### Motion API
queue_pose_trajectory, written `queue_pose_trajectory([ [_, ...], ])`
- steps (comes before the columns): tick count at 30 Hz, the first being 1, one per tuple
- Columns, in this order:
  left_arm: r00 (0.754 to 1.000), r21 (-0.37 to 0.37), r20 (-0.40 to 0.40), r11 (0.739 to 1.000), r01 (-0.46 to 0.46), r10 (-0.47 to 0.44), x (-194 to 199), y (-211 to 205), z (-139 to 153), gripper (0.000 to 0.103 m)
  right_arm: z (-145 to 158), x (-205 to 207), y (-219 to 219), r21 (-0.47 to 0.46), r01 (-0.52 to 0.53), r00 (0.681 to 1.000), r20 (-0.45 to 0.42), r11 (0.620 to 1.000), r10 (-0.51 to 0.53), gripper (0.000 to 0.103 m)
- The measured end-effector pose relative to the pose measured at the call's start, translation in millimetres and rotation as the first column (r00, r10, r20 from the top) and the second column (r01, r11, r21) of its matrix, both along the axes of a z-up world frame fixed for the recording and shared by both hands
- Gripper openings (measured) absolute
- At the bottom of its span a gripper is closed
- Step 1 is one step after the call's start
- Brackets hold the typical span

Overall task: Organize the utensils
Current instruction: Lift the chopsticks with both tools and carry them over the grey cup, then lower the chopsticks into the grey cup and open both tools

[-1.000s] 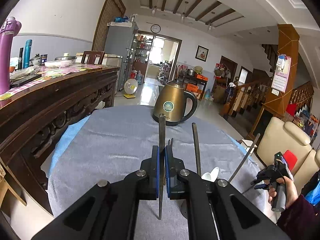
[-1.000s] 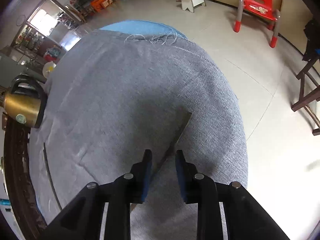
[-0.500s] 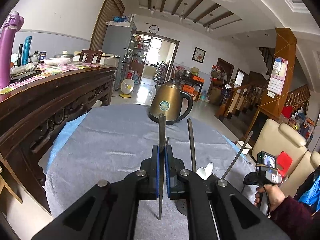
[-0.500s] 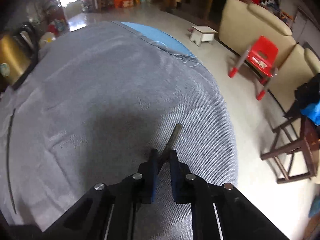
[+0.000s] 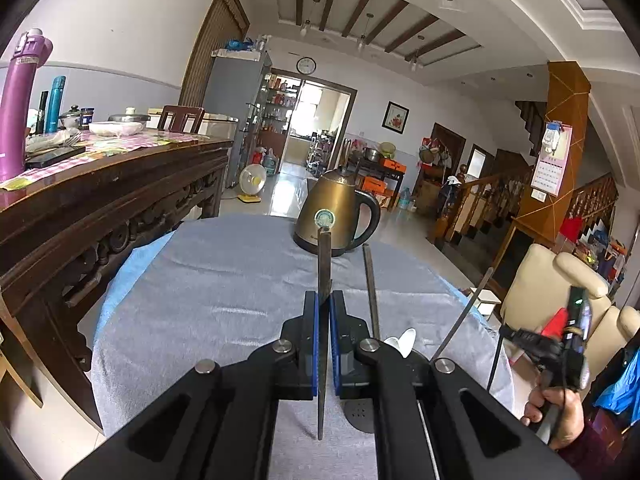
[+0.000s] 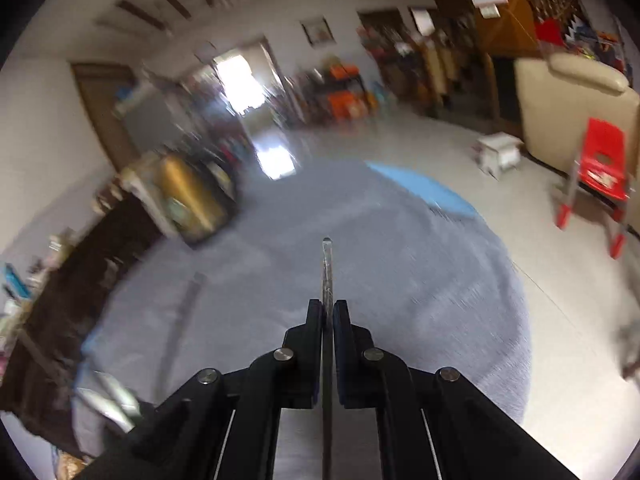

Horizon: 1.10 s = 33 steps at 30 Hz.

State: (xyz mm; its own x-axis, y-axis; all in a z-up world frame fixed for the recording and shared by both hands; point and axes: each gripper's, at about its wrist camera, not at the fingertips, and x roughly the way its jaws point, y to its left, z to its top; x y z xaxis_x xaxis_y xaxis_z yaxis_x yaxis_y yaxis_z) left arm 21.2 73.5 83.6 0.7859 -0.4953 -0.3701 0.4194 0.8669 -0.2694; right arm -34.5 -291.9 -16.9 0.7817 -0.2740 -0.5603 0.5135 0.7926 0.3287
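Observation:
My left gripper (image 5: 324, 300) is shut on a flat metal utensil handle (image 5: 324, 260) that sticks up between the pads, above the grey cloth (image 5: 224, 296). Behind the left fingers a dark holder (image 5: 360, 416) holds other utensils: a dark rod (image 5: 370, 284), a thin metal handle (image 5: 464, 316) and a white spoon (image 5: 406, 342). My right gripper (image 6: 327, 308) is shut on a second metal utensil (image 6: 327, 268), lifted above the cloth (image 6: 400, 280). The right gripper also shows at the right edge of the left wrist view (image 5: 560, 344), held in a hand.
A brass electric kettle (image 5: 338, 214) stands at the far side of the round table. A dark carved wooden sideboard (image 5: 100, 208) with bottles and dishes runs along the left. A cream sofa (image 6: 572, 100), red child's chair (image 6: 600, 168) and small stool (image 6: 498, 152) stand beyond the table's right edge.
My right gripper closed on the utensil lying on the cloth, lifted it and tilted up fast, so its view is blurred. My left gripper kept its hold and barely moved.

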Motion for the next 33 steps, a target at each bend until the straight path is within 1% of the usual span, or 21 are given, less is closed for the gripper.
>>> queue_pose_trajectory([
  [4, 1.0, -0.005, 0.023, 1.0, 0.003, -0.002, -6.8, -1.7, 8.5, 0.005, 25.4, -13.1, 27.1, -0.048, -0.043, 0.988, 0.145, 0.998, 0.05, 0.006],
  [5, 1.0, -0.008, 0.027, 1.0, 0.005, -0.005, -8.7, -2.3, 11.5, 0.005, 32.0, -16.9, 35.8, -0.067, -0.051, 0.979, 0.193, 0.996, 0.063, 0.006],
  [7, 0.999, -0.018, 0.039, 1.0, 0.011, -0.01, -12.3, -2.3, 18.1, 0.005, 40.8, -22.7, 47.5, -0.079, -0.063, 0.963, 0.258, 0.995, 0.082, 0.006],
  [8, 0.999, -0.022, 0.046, 1.0, 0.012, -0.011, -13.9, -1.9, 20.9, 0.005, 48.9, -26.7, 56.6, -0.094, -0.062, 0.951, 0.298, 0.994, 0.087, 0.006],
  [11, 0.998, -0.045, 0.061, 0.999, 0.02, -0.018, -20.0, 0.7, 31.9, 0.005, 64.3, -35.4, 74.1, -0.131, -0.057, 0.92, 0.377, 0.99, 0.103, 0.006],
  [13, 0.997, -0.07, 0.07, 0.997, 0.026, -0.021, -22.4, 3.0, 38.0, 0.005, 78.8, -39.5, 83.1, -0.141, -0.049, 0.889, 0.444, 0.989, 0.108, 0.006],
  [16, 0.997, -0.099, 0.077, 0.995, 0.03, -0.023, -26.1, 4.5, 46.2, 0.005, 96.2, -46.3, 100.2, -0.153, -0.031, 0.854, 0.51, 0.988, 0.106, 0.006],
  [17, 0.997, -0.107, 0.08, 0.994, 0.031, -0.023, -27.3, 4.7, 48.1, 0.005, 102.6, -47.7, 105.9, -0.161, -0.02, 0.836, 0.539, 0.987, 0.105, 0.006],
  [20, 0.996, -0.128, 0.09, 0.991, 0.035, -0.024, -29.3, 3.4, 56.1, 0.005, 117.7, -51.8, 127.0, -0.202, 0.015, 0.804, 0.584, 0.979, 0.108, 0.006],
  [22, 0.994, -0.142, 0.104, 0.989, 0.04, -0.025, -31.0, 1.2, 62.2, 0.005, 120.9, -45.6, 137.9, -0.227, 0.028, 0.793, 0.598, 0.973, 0.116, 0.006],
  [26, 0.991, -0.147, 0.132, 0.988, 0.048, -0.028, -31.0, -9.1, 71.1, 0.005, 119.8, -34.3, 154.9, -0.255, 0.028, 0.792, 0.596, 0.967, 0.134, 0.006],
  [28, 0.988, -0.146, 0.15, 0.988, 0.048, -0.026, -31.7, -14.3, 73.9, 0.005, 117.3, -25.0, 167.0, -0.288, 0.045, 0.795, 0.59, 0.957, 0.14, 0.006],
  [33, 0.983, -0.135, 0.181, 0.99, 0.038, -0.013, -27.5, -27.7, 73.1, 0.005, 108.1, -18.3, 182.0, -0.343, 0.063, 0.804, 0.574, 0.937, 0.156, 0.006],
])
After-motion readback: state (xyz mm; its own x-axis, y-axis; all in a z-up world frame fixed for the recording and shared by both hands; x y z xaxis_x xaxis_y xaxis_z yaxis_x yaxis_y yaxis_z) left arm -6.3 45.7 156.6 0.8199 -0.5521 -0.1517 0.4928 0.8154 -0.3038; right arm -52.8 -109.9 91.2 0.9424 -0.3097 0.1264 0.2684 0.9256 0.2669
